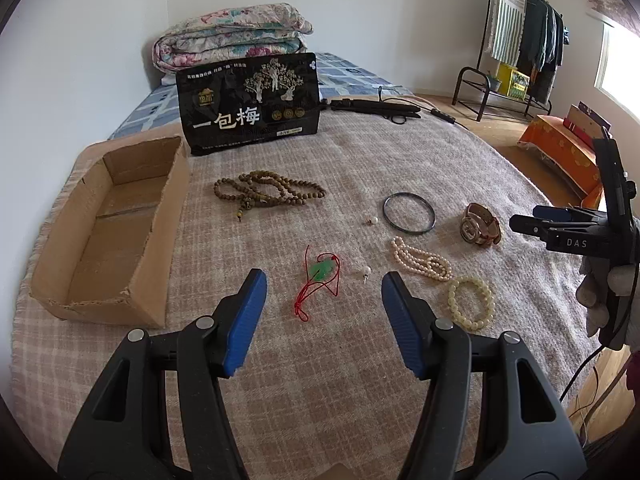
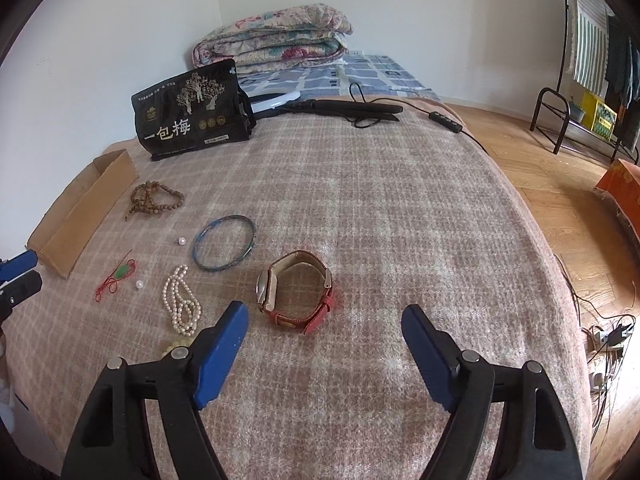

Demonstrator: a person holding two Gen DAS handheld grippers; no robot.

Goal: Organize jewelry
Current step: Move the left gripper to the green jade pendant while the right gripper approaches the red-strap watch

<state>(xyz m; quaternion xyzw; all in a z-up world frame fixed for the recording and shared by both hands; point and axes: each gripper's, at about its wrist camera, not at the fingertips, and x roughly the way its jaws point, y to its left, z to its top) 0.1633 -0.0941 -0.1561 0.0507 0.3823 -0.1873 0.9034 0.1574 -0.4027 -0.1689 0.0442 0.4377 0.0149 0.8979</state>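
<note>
Jewelry lies on a checked blanket. A green pendant on red cord [image 1: 320,280] lies just ahead of my open, empty left gripper [image 1: 324,284]. Around it are a white pearl earring [image 1: 366,271], brown wooden beads [image 1: 268,191], a dark bangle [image 1: 409,213], a pearl necklace [image 1: 422,264], a pale bead bracelet [image 1: 471,302] and a red-strap watch [image 1: 480,225]. An empty cardboard box [image 1: 108,232] sits at the left. My right gripper [image 2: 324,322] is open and empty, just short of the watch [image 2: 296,292].
A black snack bag [image 1: 250,102] stands behind the beads. A hair straightener [image 1: 372,106] with its cable lies farther back, before a folded quilt [image 1: 232,36]. The bed's right edge drops to a wooden floor with a clothes rack [image 1: 516,40] and cables [image 2: 608,336].
</note>
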